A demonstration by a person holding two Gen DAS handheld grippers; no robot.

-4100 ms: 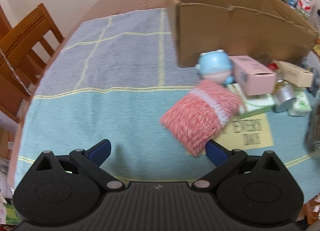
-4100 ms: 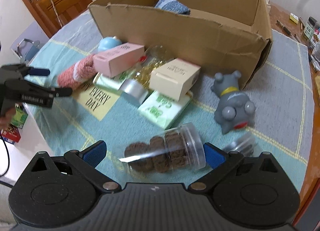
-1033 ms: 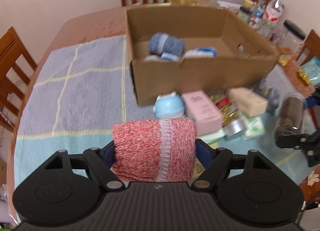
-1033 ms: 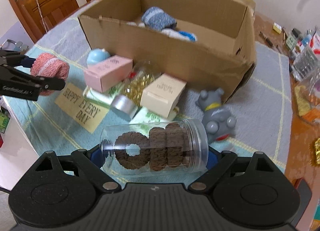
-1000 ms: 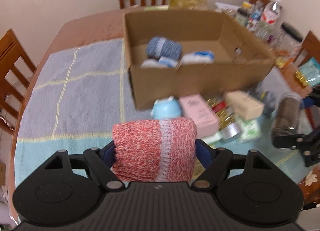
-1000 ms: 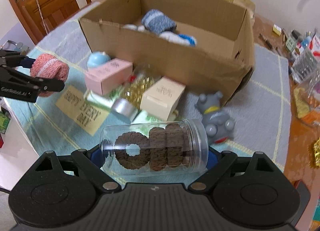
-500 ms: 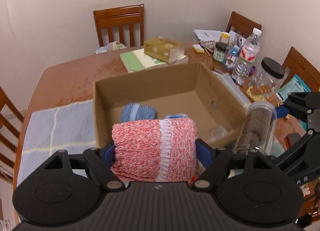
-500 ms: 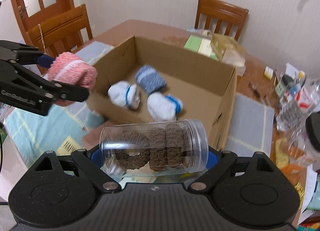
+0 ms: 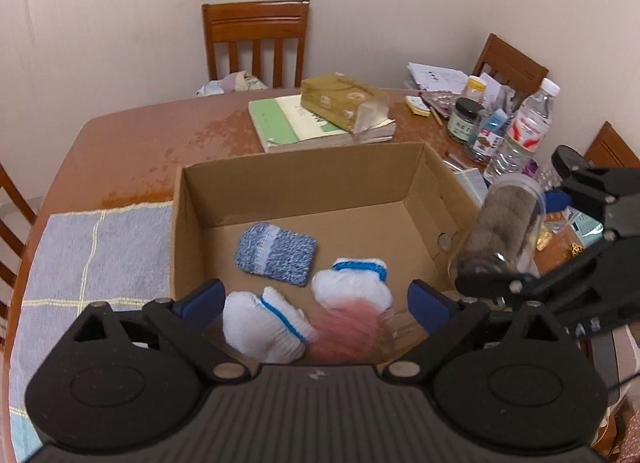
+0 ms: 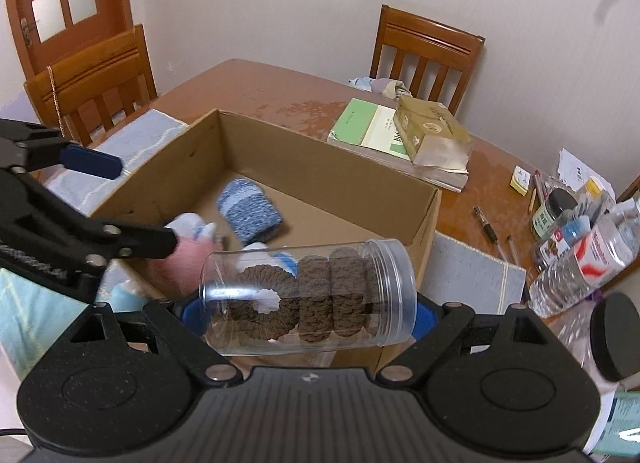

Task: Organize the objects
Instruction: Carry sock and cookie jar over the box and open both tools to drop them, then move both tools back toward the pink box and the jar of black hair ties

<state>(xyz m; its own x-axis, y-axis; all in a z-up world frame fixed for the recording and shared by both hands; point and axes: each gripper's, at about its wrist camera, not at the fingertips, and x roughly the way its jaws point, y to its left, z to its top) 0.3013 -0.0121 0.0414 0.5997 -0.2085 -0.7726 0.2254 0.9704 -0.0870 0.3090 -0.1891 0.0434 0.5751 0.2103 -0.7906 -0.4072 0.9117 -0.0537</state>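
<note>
As the left gripper (image 9: 316, 301), jaws just spread, drops the pink sock (image 9: 346, 333) into the cardboard box (image 9: 304, 179), the right gripper (image 10: 306, 311) pinching the cookie jar (image 10: 308, 297) should release it near the box's right wall

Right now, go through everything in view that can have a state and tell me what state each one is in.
Left gripper: open, jaws just opened, nothing between the pads.
Pink sock: released, blurred, dropping into the box.
Right gripper: shut on the jar.
Jar: held on its side, lid on, brown rings inside.
Box: open-topped, holding a blue sock and two white socks.
Water bottle: upright, capped.
</note>
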